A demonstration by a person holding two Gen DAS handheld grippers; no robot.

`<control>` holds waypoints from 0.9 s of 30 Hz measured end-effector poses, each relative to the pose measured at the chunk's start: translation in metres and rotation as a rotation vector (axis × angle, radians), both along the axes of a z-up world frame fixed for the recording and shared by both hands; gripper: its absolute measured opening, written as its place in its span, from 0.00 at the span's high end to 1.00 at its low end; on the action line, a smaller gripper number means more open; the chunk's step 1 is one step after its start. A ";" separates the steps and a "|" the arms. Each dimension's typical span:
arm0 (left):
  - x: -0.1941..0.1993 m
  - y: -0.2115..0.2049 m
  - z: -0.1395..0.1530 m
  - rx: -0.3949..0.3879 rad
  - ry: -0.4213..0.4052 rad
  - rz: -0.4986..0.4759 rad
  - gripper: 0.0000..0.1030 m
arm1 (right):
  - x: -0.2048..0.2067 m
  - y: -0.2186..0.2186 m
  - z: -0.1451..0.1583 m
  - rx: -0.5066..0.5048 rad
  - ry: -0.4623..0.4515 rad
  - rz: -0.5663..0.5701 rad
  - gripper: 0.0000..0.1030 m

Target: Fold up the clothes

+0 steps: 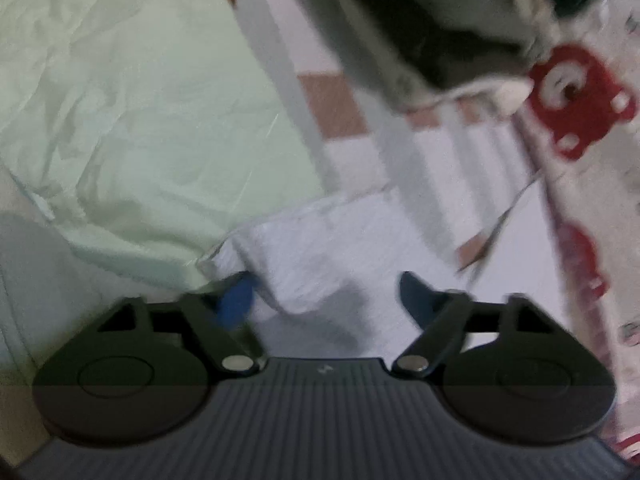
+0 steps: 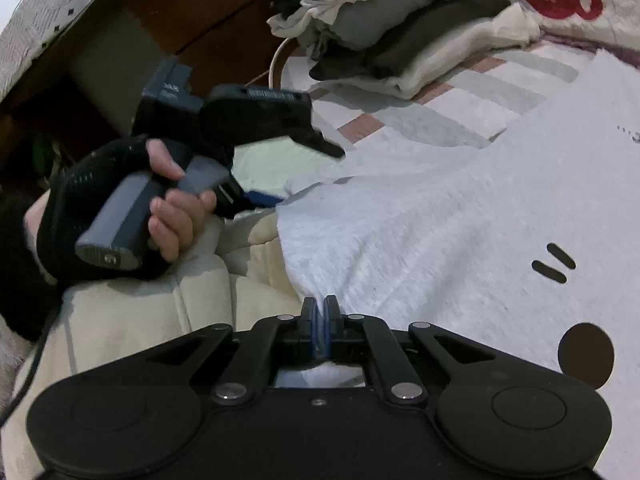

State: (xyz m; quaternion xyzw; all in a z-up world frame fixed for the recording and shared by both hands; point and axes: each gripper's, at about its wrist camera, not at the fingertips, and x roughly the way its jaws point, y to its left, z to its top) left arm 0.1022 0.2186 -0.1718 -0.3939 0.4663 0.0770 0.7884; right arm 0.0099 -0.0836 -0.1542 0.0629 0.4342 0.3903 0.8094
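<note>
our right gripper (image 2: 320,308) is clamped on the near edge of the white sweatshirt (image 2: 460,216); beside that sweatshirt's corner, our left gripper (image 1: 326,300) gapes wide, empty. no writing is legible.

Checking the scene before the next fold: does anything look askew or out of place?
Only the stack of folded clothes at the far end looks untidy: its layers sit unevenly and edges hang out. The light grey garment lies spread on the bed, its edge pinched in the right tool. The left tool is open.
</note>
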 end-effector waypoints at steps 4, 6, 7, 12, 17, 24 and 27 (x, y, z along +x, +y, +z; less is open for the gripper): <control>0.002 -0.010 0.003 -0.006 -0.043 -0.072 0.89 | -0.002 0.002 0.000 -0.014 -0.018 0.010 0.94; 0.000 -0.016 0.011 0.031 -0.083 -0.093 0.94 | -0.003 0.002 0.000 -0.016 -0.023 0.011 0.94; -0.001 -0.019 0.015 0.052 -0.103 -0.101 0.94 | -0.003 0.002 0.000 -0.016 -0.024 0.011 0.94; -0.003 -0.037 0.032 0.251 -0.091 -0.124 0.79 | -0.006 0.005 0.002 -0.035 -0.048 0.017 0.94; -0.005 -0.015 0.027 0.262 0.031 0.005 0.22 | -0.006 0.005 0.001 -0.038 -0.052 0.018 0.94; 0.015 -0.019 0.002 0.226 0.143 -0.057 0.10 | -0.005 0.006 0.000 -0.037 -0.051 0.016 0.94; 0.032 -0.030 -0.011 0.270 0.213 -0.129 0.07 | -0.006 0.005 0.001 -0.032 -0.061 0.019 0.94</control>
